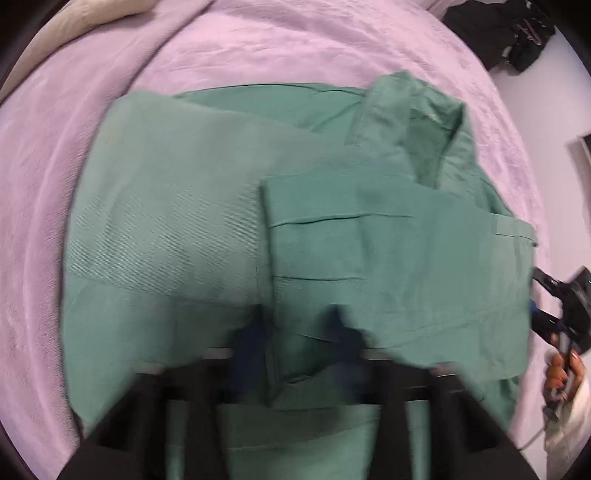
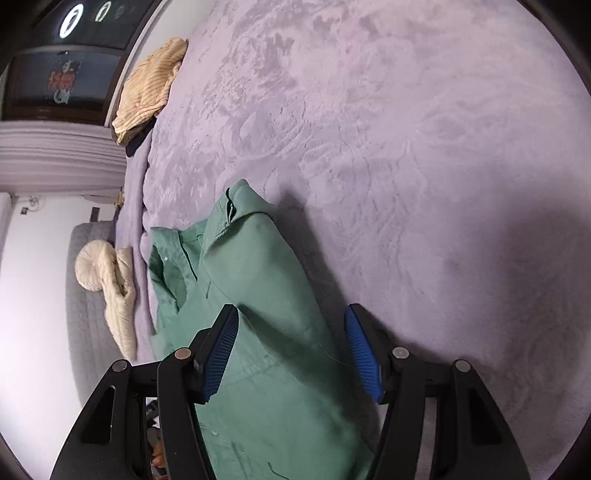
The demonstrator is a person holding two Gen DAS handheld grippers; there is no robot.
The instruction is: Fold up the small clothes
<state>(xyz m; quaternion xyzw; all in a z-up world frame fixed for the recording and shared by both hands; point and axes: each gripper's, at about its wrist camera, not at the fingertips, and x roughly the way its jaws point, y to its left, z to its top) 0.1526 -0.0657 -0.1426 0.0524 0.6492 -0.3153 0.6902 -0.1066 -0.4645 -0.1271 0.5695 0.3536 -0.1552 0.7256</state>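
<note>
Bed covered by a lilac blanket [image 2: 406, 147], plush, textured. Yellow knit [image 2: 147, 92] piled at the far edge of the bed in the right wrist view, something dark under it. Cream knit [image 2: 110, 284] draped over a grey quilted surface [image 2: 85, 332] beside the bed. Dark clothes [image 1: 509, 33] heaped at the far right in the left wrist view. Beige fabric [image 1: 92, 22] at the top left corner there. Nothing sits on the blanket between either camera and the shirt.

Green shirt [image 1: 221, 221] lies on the blanket, mid-bed, partly folded: a flap folded over on the right half, collar [image 1: 417, 122] bunched and standing up at the far right end. Fabric mostly flat with a few creases. Left view is motion-blurred.

Left tongs [image 1: 299, 332]: low over the near edge of the shirt, fingers apart with a fold edge of cloth running between them. Blur too heavy; can't tell if they're pinching it or just open.

Right tongs [image 2: 291, 354]: wide open, blue pads [image 2: 362, 354] well apart, straddling the shirt's end, not gripping. Left pad over cloth, right pad over blanket just beside the shirt edge. Right hand [image 1: 561, 373] on the handle visible at the left view's right edge, off the shirt's side.
</note>
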